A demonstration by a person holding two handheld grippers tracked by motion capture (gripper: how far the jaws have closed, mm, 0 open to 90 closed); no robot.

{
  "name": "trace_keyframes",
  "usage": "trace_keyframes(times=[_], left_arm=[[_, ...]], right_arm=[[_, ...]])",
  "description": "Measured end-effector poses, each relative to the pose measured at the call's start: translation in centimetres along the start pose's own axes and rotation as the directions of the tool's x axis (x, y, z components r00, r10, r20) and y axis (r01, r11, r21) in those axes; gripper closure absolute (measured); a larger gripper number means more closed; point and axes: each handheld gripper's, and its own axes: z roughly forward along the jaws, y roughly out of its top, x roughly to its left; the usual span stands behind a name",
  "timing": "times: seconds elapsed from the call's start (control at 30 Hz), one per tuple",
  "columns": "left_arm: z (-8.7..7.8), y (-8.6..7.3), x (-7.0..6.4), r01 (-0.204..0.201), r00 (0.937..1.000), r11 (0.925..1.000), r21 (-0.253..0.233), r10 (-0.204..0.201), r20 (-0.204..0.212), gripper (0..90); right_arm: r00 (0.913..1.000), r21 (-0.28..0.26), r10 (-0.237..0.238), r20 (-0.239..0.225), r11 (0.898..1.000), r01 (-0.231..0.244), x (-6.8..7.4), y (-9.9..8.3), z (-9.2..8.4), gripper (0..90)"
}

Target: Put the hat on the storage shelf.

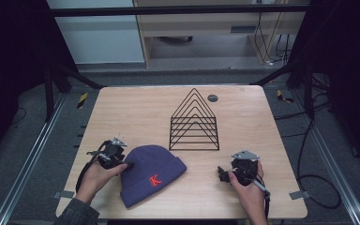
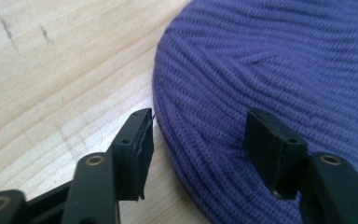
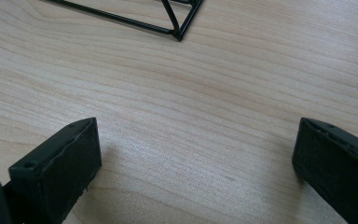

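Note:
A purple knitted beanie with a red letter K lies flat near the front of the wooden table. My left gripper is at the hat's left edge. In the left gripper view the beanie has its rim between the jaws of my left gripper. One fingertip stands on the wood just beside the rim, and the other rests on the knit. The pads do not squeeze the fabric. My right gripper rests at the front right, wide open over bare wood, with nothing between its jaws.
A black wire rack shaped like a row of triangles stands behind the hat at mid-table; its corner lies ahead of my right gripper. A small grey disc sits near the far edge. Cables run along the floor at the right.

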Motion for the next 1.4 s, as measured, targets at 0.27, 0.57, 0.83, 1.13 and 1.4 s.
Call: trace_keyframes(times=[0.27,0.57,0.83,1.13,1.4], left_arm=[[0.4,-0.2,0.1,-0.004,0.9992,0.9998,0.021,0.003,0.040,54.2],[0.5,-0.1,-0.2,-0.029,0.9983,0.9992,0.027,0.028,0.051,70.9],[-0.3,-0.1,-0.3,-0.054,0.9978,0.9985,-0.006,0.055,0.039,78.4],[-2.8,0.6,-1.1,-0.111,0.9937,0.9922,-0.055,0.110,-0.019,80.7],[-5.3,2.1,-2.4,-0.207,0.9761,0.9742,-0.090,0.199,-0.086,80.8]], right_arm=[[1.0000,0.001,0.001,0.001,1.000,-0.001,0.0,0.0,0.0,1.4],[1.0000,0.001,0.001,0.001,1.000,-0.001,0.0,0.0,0.0,1.4],[1.0000,0.001,0.002,0.001,1.000,-0.002,0.0,0.0,0.0,1.3],[1.0000,0.000,0.000,0.001,1.000,0.000,0.0,0.0,0.0,1.3],[1.0000,0.000,0.000,0.001,1.000,0.000,0.0,0.0,0.0,1.3]])
